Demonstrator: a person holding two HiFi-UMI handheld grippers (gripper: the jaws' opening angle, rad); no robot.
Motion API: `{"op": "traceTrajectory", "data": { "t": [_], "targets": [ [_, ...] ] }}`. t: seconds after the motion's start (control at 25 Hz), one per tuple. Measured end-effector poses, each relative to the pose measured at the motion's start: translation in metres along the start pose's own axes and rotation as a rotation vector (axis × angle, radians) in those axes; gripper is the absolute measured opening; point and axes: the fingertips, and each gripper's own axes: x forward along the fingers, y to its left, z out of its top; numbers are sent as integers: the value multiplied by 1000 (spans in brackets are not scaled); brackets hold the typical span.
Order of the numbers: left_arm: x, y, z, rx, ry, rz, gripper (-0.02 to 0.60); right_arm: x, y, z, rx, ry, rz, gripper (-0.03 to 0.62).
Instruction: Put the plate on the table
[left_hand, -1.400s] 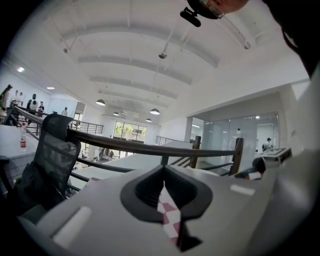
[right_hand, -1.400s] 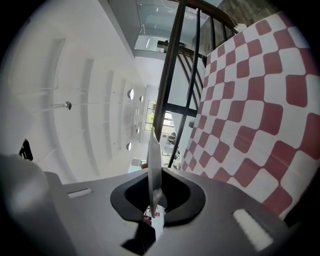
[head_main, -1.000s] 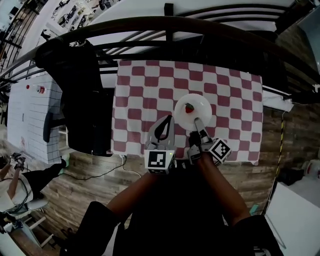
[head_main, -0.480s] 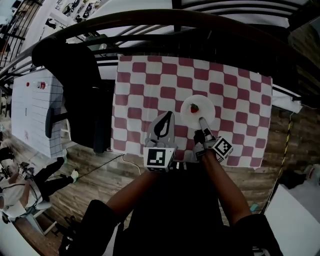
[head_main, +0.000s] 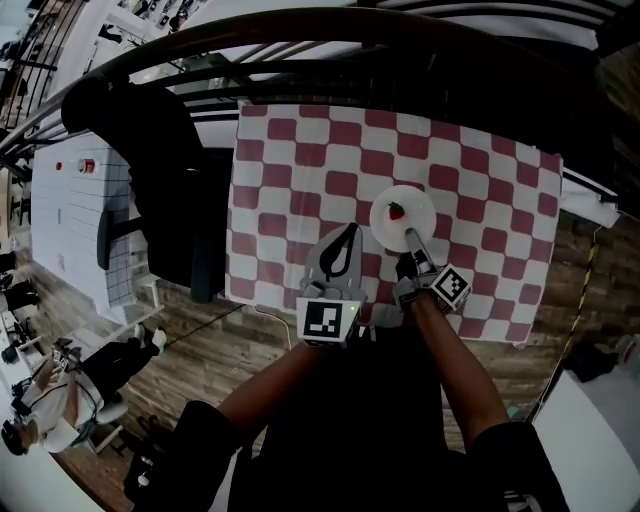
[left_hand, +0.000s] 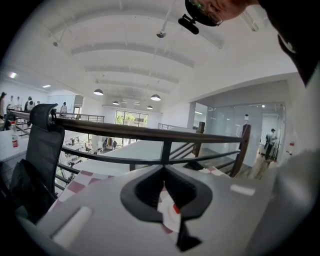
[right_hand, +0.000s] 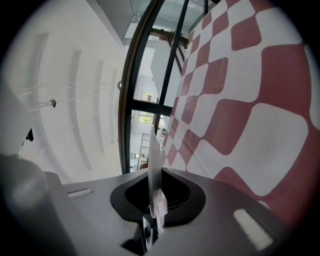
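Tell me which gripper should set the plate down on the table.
Right. The right gripper clamps the plate by its near rim, over the checked table. The left gripper is shut on nothing beside the plate, and would have to open and take a fresh grip.

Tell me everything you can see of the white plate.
The plate is small, round, plain white and thin. It sits level over the red-and-white checked tablecloth, right of centre; whether it already rests there cannot be told. The right gripper is shut on its near rim, which shows edge-on in the right gripper view. A small red fruit, likely a strawberry, lies on it.
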Motion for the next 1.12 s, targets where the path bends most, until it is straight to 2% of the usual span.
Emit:
{"op": "traceTrajectory", "data": {
  "t": [0.2, 0.36, 0.56, 0.72, 1.12],
  "targets": [
    [8, 5, -7, -15, 26, 12, 11, 10, -16, 3, 24, 17, -20, 20],
    [11, 6, -10, -2, 37, 13, 11, 26, -6, 7, 42, 10, 107, 20],
    [14, 5, -13, 2, 42, 15, 9, 27, -28, 6, 52, 30, 35, 20],
    [17, 3, -12, -5, 44, 6, 11, 33, -27, 4, 83, 33, 84, 21],
    [15, 0, -19, -24, 50, -3, 11, 43, -42, 2, 113, 63, 51, 23]
  ]
}}
